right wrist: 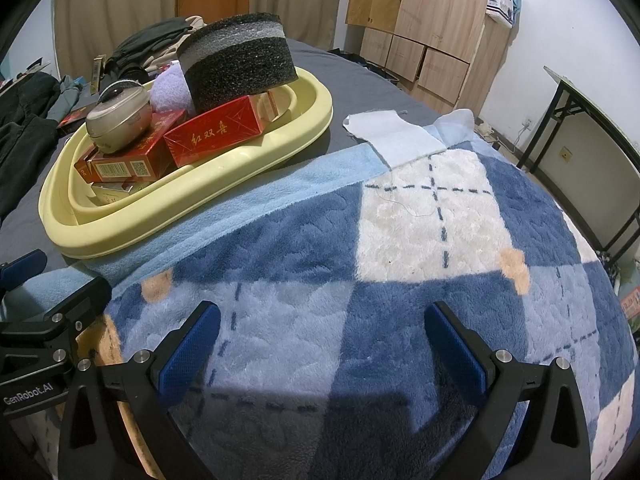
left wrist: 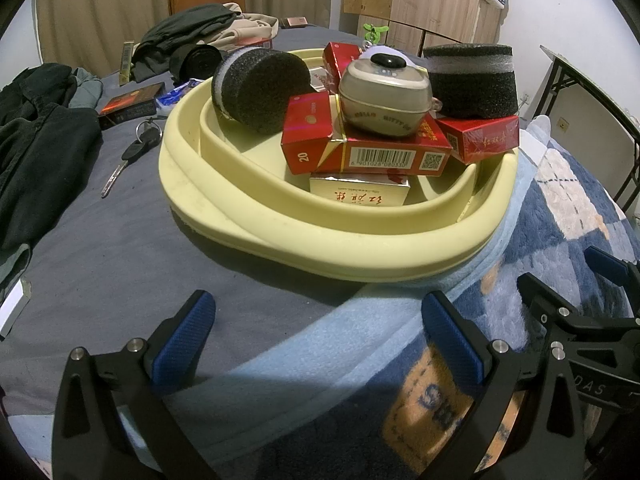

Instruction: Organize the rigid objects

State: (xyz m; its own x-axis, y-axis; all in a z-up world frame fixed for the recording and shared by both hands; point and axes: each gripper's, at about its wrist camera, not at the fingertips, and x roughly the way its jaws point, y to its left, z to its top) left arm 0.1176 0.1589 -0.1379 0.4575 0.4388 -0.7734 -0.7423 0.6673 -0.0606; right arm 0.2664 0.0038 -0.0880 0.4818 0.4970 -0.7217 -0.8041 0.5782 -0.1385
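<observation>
Most of the sorting looks done: ahead of the left gripper (left wrist: 318, 322), jaws wide apart and holding nothing, the pale yellow oval plastic basin (left wrist: 280, 236) holds red cigarette packs (left wrist: 384, 154), 2 black foam cylinders (left wrist: 262, 90) and a beige rounded case (left wrist: 386, 98). The right gripper (right wrist: 322, 330), equally wide and empty, hovers over the blue-and-white checked fleece blanket (right wrist: 400, 220), basin ahead-left. Left out, ahead-left of the left jaws: a dark orange box (left wrist: 130, 106) and black car key (left wrist: 128, 158) on the bed. The basin's bottom layer is hidden.

Left hand-held gripper (left wrist: 320, 320) spread wide, holding nothing; right hand-held gripper (right wrist: 322, 330) likewise.
</observation>
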